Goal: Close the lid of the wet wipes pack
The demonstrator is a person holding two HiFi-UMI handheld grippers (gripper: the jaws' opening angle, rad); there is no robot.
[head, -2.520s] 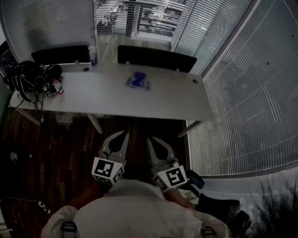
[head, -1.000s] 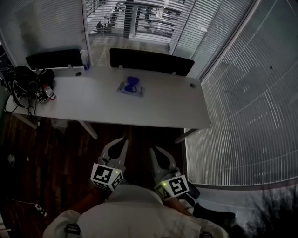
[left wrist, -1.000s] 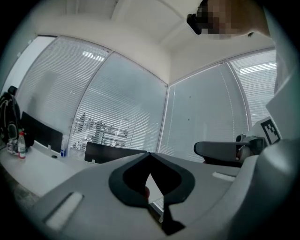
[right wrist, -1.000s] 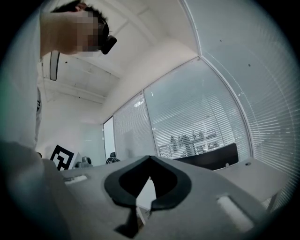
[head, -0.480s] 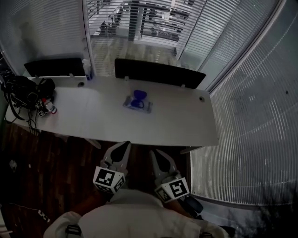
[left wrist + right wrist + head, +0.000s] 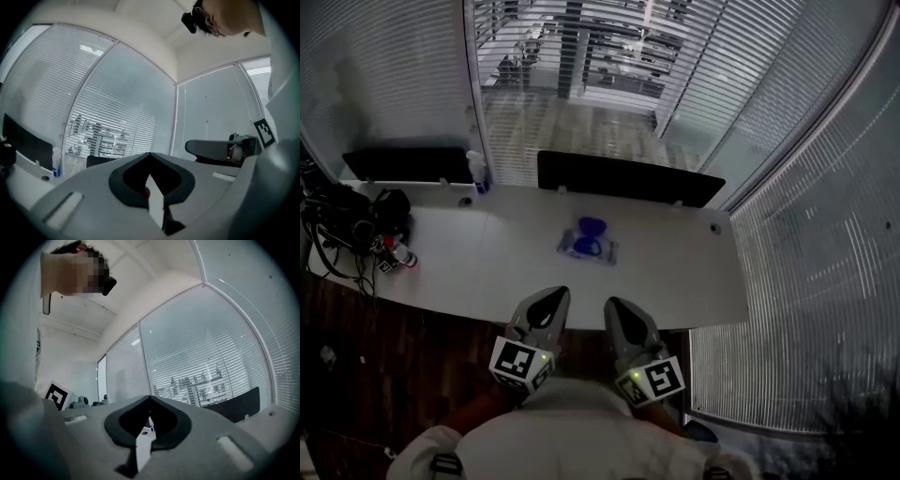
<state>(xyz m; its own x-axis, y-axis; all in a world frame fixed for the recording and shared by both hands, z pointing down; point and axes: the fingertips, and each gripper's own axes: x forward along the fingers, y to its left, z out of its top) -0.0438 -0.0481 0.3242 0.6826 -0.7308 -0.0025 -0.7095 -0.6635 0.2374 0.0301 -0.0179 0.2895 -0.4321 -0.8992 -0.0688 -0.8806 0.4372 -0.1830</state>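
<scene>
The wet wipes pack (image 6: pixel 589 247) lies flat on the white table (image 6: pixel 675 272), a little past the middle. Its blue lid (image 6: pixel 592 226) stands up, open, at the pack's far side. Both grippers are held low and close to my body at the table's near edge, well short of the pack. The left gripper (image 6: pixel 558 294) has its jaws together and holds nothing. The right gripper (image 6: pixel 612 305) beside it is likewise shut and empty. In the left gripper view the left gripper (image 6: pixel 150 153) points up at the blinds. In the right gripper view the right gripper (image 6: pixel 150 397) does the same.
Two dark screens (image 6: pixel 628 178) (image 6: pixel 411 164) stand along the table's far edge, with a small bottle (image 6: pixel 476 172) between them. A black bag with cables (image 6: pixel 347 225) and a red-capped bottle (image 6: pixel 399 254) sit at the left end. Glass walls with blinds enclose the table.
My view has drawn nearer to the table, and the pack now sits closer and more central. Both grippers have come from over the dark floor to the table's near edge, still shut.
</scene>
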